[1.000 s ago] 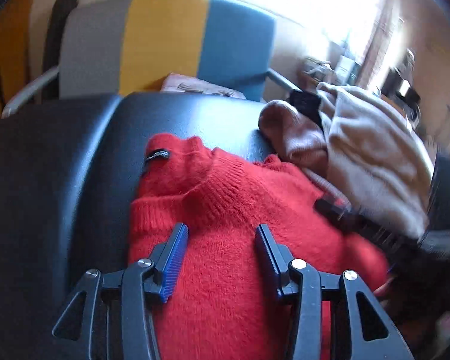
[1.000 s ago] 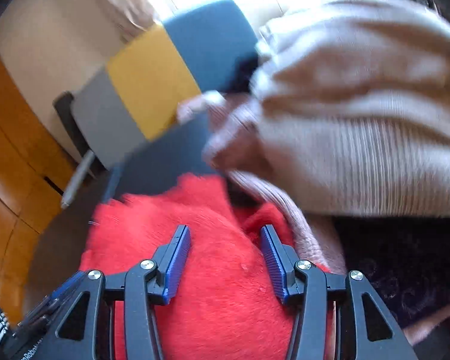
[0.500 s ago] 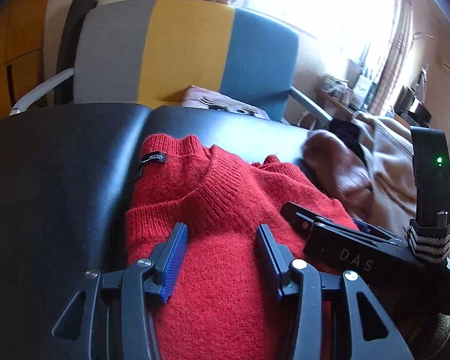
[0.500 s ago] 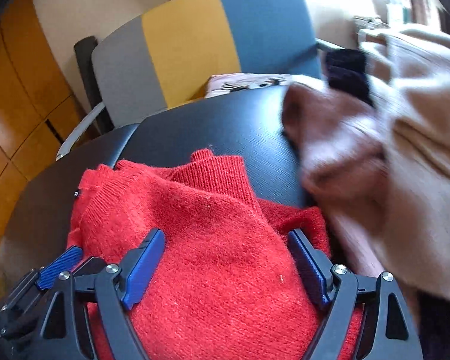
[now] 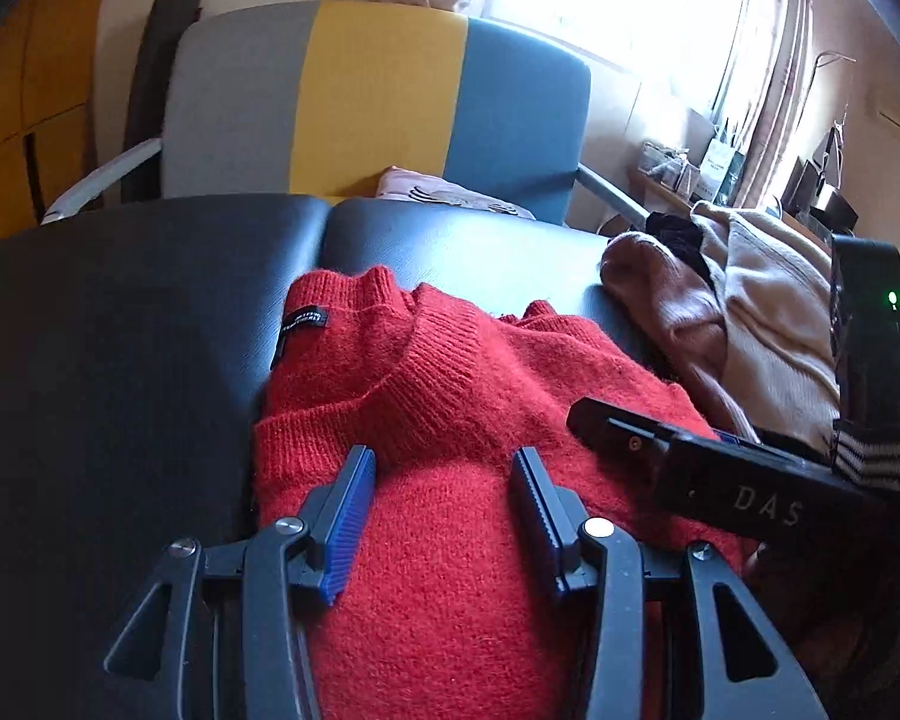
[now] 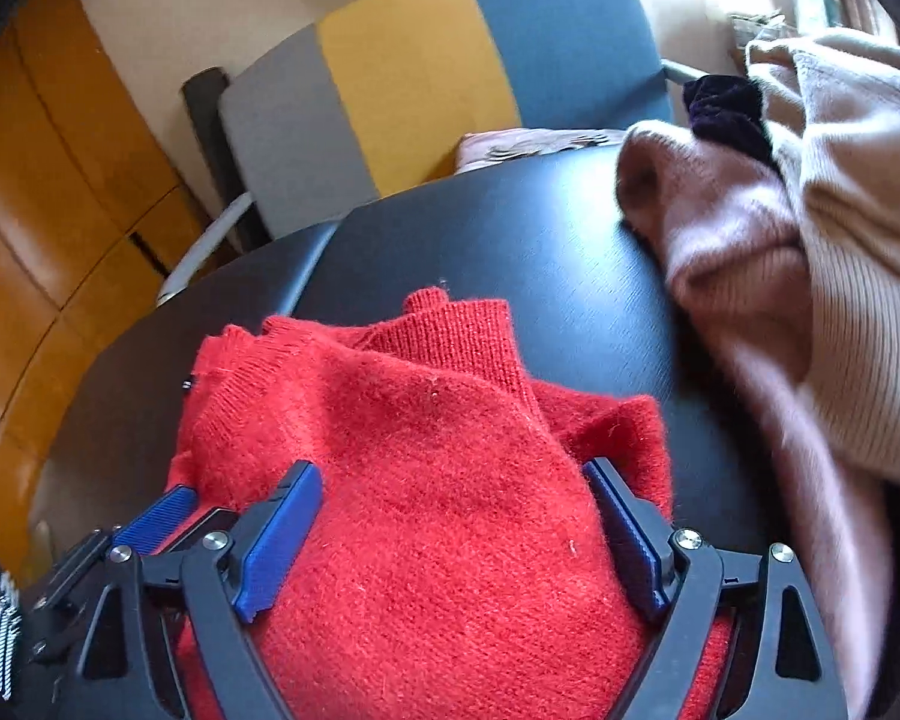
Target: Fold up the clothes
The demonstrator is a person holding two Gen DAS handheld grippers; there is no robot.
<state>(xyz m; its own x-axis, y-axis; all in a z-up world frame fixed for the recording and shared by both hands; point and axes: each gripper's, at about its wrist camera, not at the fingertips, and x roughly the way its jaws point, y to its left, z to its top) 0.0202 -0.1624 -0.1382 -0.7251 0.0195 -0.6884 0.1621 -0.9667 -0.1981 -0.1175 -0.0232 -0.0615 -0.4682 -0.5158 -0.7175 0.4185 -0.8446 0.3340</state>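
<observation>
A red knitted sweater (image 5: pixel 450 372) lies bunched on the black table (image 5: pixel 120 330), collar and black label toward the far side. My left gripper (image 5: pixel 443 456) is shut on a thick fold of it, red fabric filling the gap between its blue pads. In the right wrist view the same red sweater (image 6: pixel 402 408) bulges between the jaws of my right gripper (image 6: pixel 450 468). Those jaws are opening wide, and their pads stand off the knit. The right gripper's black body (image 5: pixel 630 438) reaches over the sweater's right side. The left gripper's blue pad (image 6: pixel 156 516) shows at the lower left.
A pile of beige and pink-brown knitwear (image 5: pixel 750 330) with a dark item sits on the table's right, close to the sweater (image 6: pixel 840 240). Behind the table stands a grey, yellow and blue armchair (image 5: pixel 384 102) with a pink cloth (image 5: pixel 438 192) on its seat.
The right gripper's jaws spread from narrow to wide around the sweater and its view levelled out. The left gripper shifted sideways, the sweater moving with it. The right gripper came into the left view.
</observation>
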